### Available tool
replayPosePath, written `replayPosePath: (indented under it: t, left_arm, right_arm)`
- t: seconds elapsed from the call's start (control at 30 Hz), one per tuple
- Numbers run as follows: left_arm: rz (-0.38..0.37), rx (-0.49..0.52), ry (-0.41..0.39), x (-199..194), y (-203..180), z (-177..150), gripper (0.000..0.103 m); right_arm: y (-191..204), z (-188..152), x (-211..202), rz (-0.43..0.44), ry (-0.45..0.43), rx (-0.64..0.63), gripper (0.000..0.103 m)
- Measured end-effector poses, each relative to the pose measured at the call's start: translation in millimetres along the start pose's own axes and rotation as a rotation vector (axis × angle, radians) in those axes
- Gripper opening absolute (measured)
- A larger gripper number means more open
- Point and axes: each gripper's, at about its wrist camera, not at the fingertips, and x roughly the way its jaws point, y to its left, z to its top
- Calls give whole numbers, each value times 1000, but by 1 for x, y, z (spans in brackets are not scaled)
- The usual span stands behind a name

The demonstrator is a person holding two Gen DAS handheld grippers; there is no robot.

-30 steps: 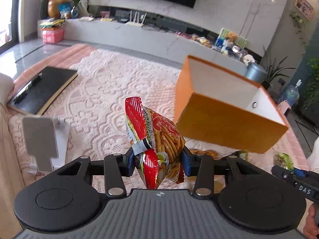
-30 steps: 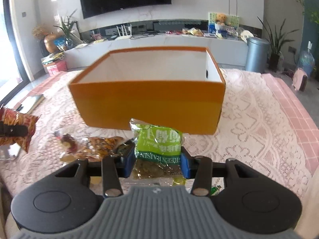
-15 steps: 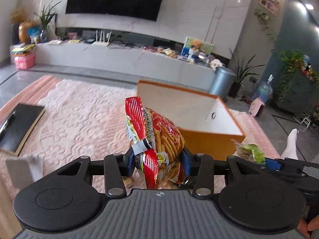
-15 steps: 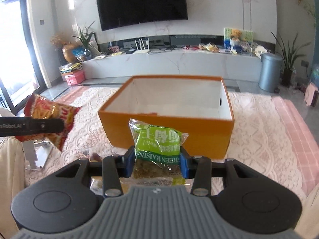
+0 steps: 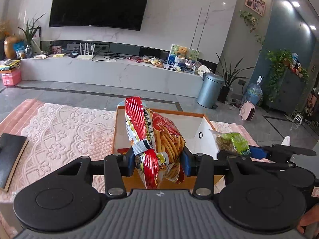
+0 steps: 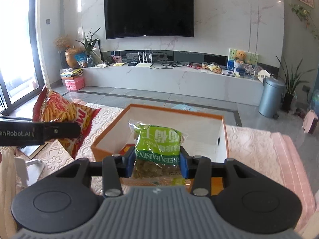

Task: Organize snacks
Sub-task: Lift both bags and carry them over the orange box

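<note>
Gripping red crinkly foil snack bag (image 5: 157,139), left gripper (image 5: 157,162) clamps it; right gripper (image 6: 157,164) pinches green plastic raisin packet (image 6: 157,147) (both above open orange cardboard box (image 6: 224,131)).

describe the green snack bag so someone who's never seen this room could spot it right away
Find the orange box with white inside walls on the pink lace cloth. Just in front of it, the right claw grips a small clear packet with a bright green label, the green raisin bag. The left claw's bag is red and orange instead.

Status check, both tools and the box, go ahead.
Left tool shut on red snack bag. Right tool shut on green raisin bag. Orange box open ahead, nothing blocking.
</note>
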Motion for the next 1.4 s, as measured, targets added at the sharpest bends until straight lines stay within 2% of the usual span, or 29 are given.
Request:
replayPosePath:
  t: [0.33,0.63,0.97,1.17,1.4]
  left_arm:
    - [-27,17,36,47,2,21,47]
    - [-35,10,73,97,10,26,46]
    - [-38,17,192,152,14,15,46]
    - [-38,28,276,177,18,7,46]
    - [-4,27,367,195,19,0,47]
  right_arm:
    - [-5,31,52,-31,17,-48,42]
    - [-10,38,119,-69,107,-89,41]
    - [-31,25,196,-83,298,-52,42]
    - [-36,17,221,-99,403,-54,42]
    - [-38,6,239,-98,525,-42,42]
